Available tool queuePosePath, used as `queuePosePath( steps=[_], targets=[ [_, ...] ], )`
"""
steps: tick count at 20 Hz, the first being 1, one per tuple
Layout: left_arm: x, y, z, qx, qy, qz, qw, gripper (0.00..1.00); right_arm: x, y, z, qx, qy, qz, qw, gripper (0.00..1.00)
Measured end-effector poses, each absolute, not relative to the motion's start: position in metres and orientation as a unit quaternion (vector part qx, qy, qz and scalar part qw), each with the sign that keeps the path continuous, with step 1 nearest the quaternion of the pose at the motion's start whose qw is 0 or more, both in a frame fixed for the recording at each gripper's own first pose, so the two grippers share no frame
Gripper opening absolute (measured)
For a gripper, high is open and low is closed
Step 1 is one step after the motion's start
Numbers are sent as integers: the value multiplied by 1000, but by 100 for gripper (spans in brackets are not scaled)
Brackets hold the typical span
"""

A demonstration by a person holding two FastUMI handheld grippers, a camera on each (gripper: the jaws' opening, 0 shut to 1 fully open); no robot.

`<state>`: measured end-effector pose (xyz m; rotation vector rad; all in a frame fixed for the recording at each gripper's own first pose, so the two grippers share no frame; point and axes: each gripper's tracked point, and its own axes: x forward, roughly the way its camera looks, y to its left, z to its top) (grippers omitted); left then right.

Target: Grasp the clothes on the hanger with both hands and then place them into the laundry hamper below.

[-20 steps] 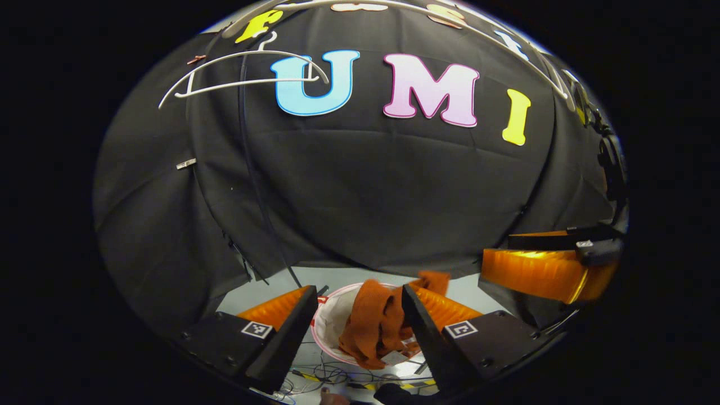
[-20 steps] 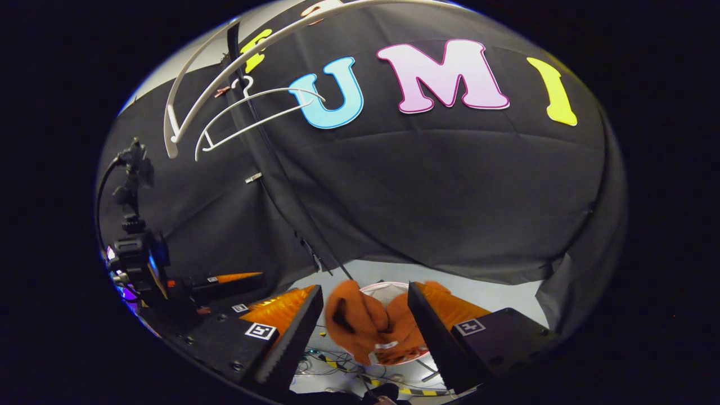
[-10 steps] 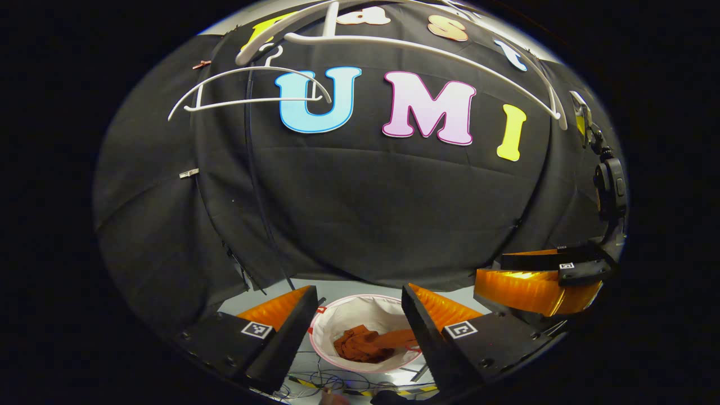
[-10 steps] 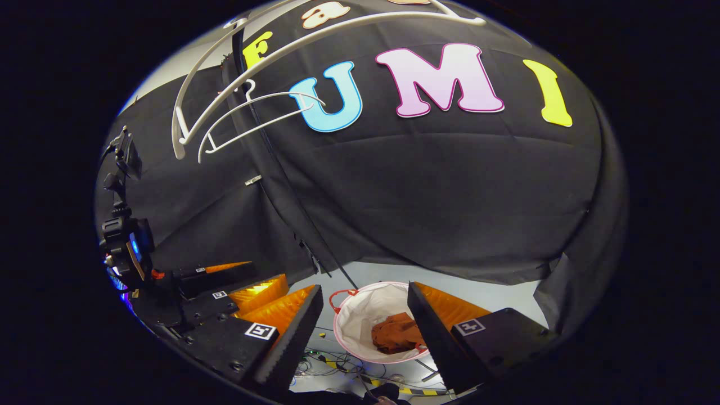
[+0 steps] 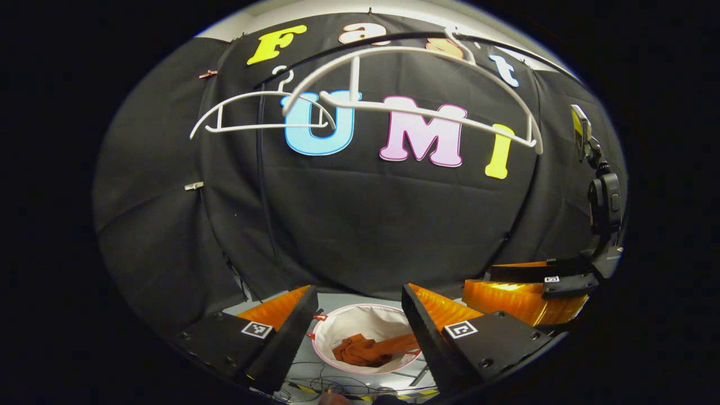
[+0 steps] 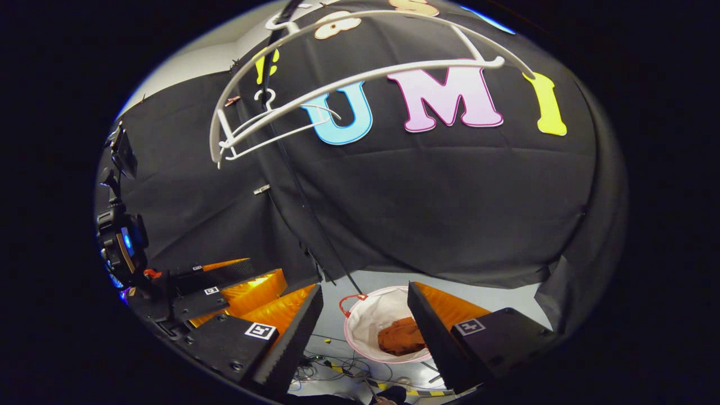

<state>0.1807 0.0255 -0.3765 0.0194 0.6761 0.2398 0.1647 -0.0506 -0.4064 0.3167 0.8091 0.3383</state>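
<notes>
Clothes (image 5: 365, 350) already down inside hamper (image 5: 337, 329); jaws of both grippers wide open, empty; withdraw straight up above hamper.

Both views high, sharing hamper (image 5: 360, 318) below

The hamper (image 5: 343, 329) is lined with a thin white fabric, slightly creased, with a pink rim, and the clothes (image 5: 365, 350) in it are seen as a soft, matt orange-brown cloth, crumpled. The hangers (image 5: 416, 109) look like smooth white plastic with a faint sheen. The fingers (image 6: 292, 337) of the right gripper (image 6: 360, 332) are faced with matt black ridged pads and backed by glossy, ribbed orange plastic.
</notes>
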Motion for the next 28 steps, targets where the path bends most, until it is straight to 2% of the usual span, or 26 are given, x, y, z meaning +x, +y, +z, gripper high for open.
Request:
queuePosePath(
  steps=[8, 12, 13, 16, 17, 20, 23, 24, 28],
  targets=[
    [130, 13, -257, 12, 226, 68, 972, 95, 129, -43, -269, 176, 259, 120, 942, 98],
    [92, 6, -189, 13, 156, 25, 987, 93, 90, -46, -200, 164, 177, 89, 966, 98],
    [80, 2, -172, 14, 138, 14, 990, 96, 79, -48, -178, 156, 151, 80, 973, 98],
    [38, -6, -132, 22, 87, -9, 996, 94, 34, -40, -115, 146, 68, 64, 985, 100],
    [25, -9, -120, 20, 75, -15, 997, 92, 21, -40, -98, 140, 45, 54, 988, 97],
    [-8, -22, -94, 13, 56, -40, 998, 93, -18, -33, -80, 108, 27, 34, 993, 100],
    [-27, -33, -61, 18, 19, -54, 998, 92, -43, -39, -60, 99, 18, 5, 995, 97],
    [-30, -35, -56, 19, 11, -56, 998, 94, -46, -44, -59, 95, 21, -7, 995, 100],
    [-32, -43, -48, 19, 0, -49, 999, 94, -49, -48, -39, 74, 7, -11, 997, 98]
  ],
)
